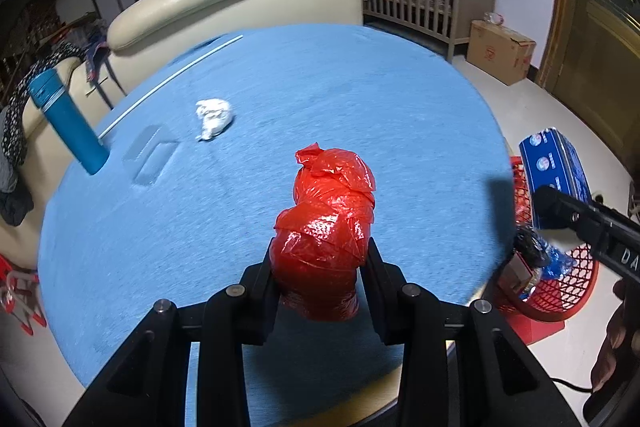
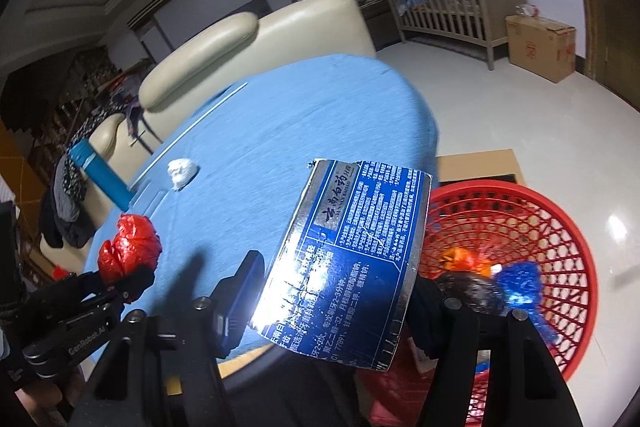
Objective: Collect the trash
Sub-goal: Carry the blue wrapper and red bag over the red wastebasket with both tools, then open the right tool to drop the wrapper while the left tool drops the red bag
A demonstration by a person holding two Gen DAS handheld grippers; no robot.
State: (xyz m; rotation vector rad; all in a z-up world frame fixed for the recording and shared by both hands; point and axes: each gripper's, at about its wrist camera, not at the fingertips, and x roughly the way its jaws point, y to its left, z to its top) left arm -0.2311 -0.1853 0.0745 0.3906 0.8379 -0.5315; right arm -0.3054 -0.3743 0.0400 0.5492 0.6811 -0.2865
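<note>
Trash is shown in both grippers above a round table (image 1: 280, 99) covered in blue cloth. A crumpled red plastic bag (image 1: 326, 227) is clamped between the narrowly set jaws of the left gripper (image 1: 320, 263), whose pads press on its lower sides; it is held just above the cloth. A flattened blue carton (image 2: 352, 259) printed with white text is gripped across its width by the right gripper (image 2: 340, 291), jaws about half apart, and is held over the table's edge beside a red mesh basket (image 2: 560, 267). The basket stands on the floor just beside the table and contains black, orange and blue bags. A crumpled white tissue (image 1: 214, 117) is seen lying on the cloth, well apart from the red bag. Near the far left edge a blue cylindrical bottle (image 1: 68, 121) stands upright, with a thin white stick (image 1: 172, 77) lying beside it.
</note>
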